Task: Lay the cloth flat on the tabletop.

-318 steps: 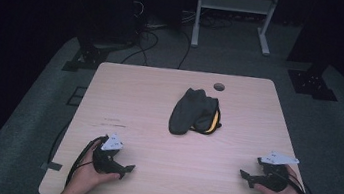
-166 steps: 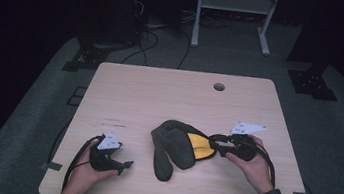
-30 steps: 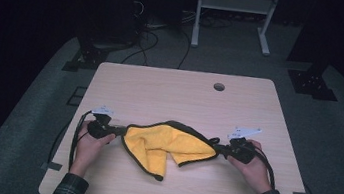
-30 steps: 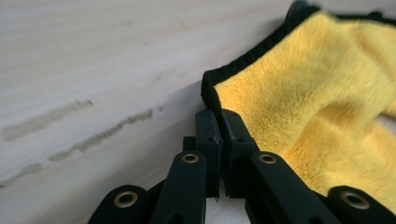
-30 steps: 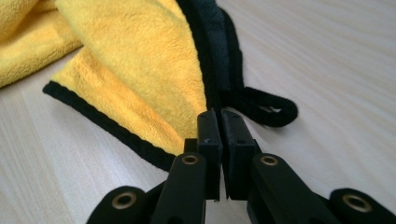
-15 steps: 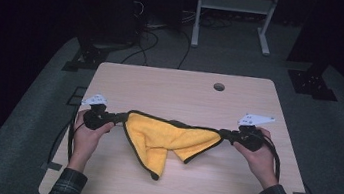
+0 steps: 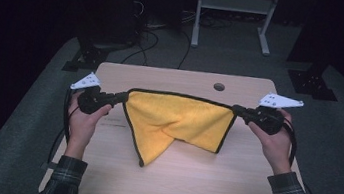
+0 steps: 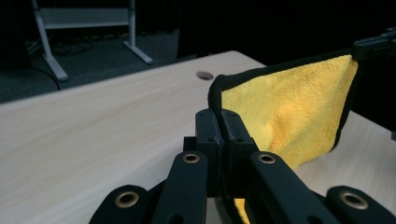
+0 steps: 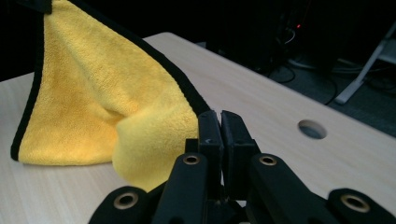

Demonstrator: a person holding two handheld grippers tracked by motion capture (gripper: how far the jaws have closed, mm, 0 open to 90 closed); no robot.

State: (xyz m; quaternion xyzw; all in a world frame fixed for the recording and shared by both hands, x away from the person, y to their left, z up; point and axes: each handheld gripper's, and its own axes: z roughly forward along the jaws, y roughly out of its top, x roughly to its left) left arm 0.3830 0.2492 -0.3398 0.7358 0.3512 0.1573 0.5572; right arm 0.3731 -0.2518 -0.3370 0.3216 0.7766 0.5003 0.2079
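Pale wood-grain bench (image 7: 184, 179), rectangular with rounded corners, one round cable hole (image 7: 219, 87) near the far edge at 12 o'clock. Grey carpeted floor (image 7: 14, 131) around it, fading into a dark room. White metal frame (image 7: 231, 14) standing beyond the bench at 12 o'clock, loose cables (image 7: 142, 37) on the floor toward 11 o'clock, a black stand foot (image 7: 310, 82) at 2 o'clock.

Yellow cloth (image 7: 176, 123) with black edging stretched above the middle of the bench, top edge taut and level, lower part hanging in a point toward 7 o'clock, whether touching the wood not clear. Left gripper (image 7: 118, 99) at 9 o'clock, fingers pinched tight on the cloth's left top corner. Right gripper (image 7: 239, 112) at 3 o'clock, fingers clamped on the right top corner. Hands wrapped round both grippers, plaid sleeves (image 7: 62, 183) entering from 6 o'clock.

In the left gripper view, closed fingers (image 8: 212, 140) with black hem between them.
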